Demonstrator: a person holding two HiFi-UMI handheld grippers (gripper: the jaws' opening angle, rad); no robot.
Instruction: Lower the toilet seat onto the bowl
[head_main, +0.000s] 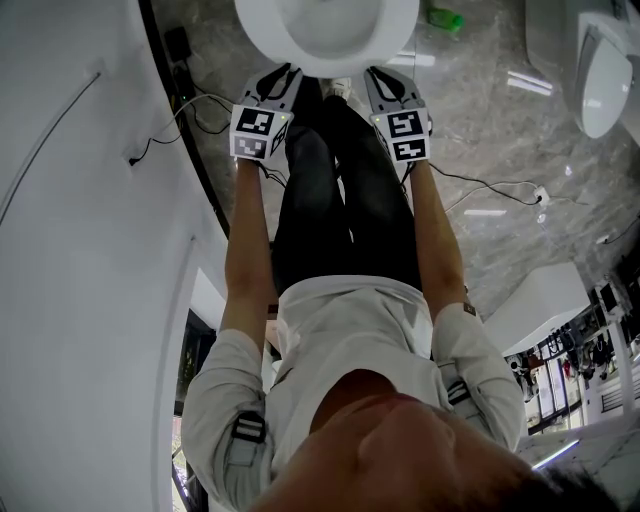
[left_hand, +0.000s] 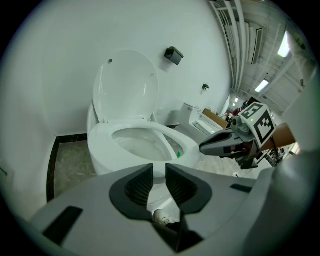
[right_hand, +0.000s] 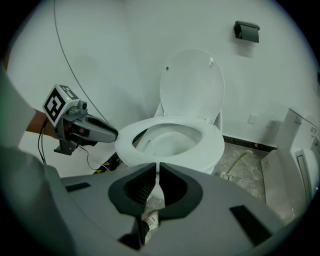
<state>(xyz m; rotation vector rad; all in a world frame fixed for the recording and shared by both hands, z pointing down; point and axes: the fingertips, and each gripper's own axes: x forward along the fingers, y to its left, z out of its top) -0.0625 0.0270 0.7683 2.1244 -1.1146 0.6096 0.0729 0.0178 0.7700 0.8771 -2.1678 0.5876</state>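
1. The left gripper (head_main: 278, 75) hangs just short of the front of the bowl (left_hand: 100, 160). Its jaws are part open with nothing between them. Its pads would have only smooth, thin plastic to grip, so I think they could slip off.
2. The seat (left_hand: 186, 146) looks to me as if it is already down, lying flat on the bowl's rim. Only the lid (left_hand: 125, 85) stands up against the wall. The main danger is mistaking the lid for the seat. Tipped past its balance and let go, it would fall and slam.
3. The right gripper (head_main: 385, 78) is level with the left one at the bowl's front. Its jaws are all but closed and empty. With so little gap it could only push, and a push could drive the lid down hard.
4. A cable (head_main: 480, 185) trails on the floor to the right of the person's legs. A step back could catch it.
5. The seat's long axis runs from the hinge at the wall out towards the person. Its rounded front points at the grippers and its opening faces up.
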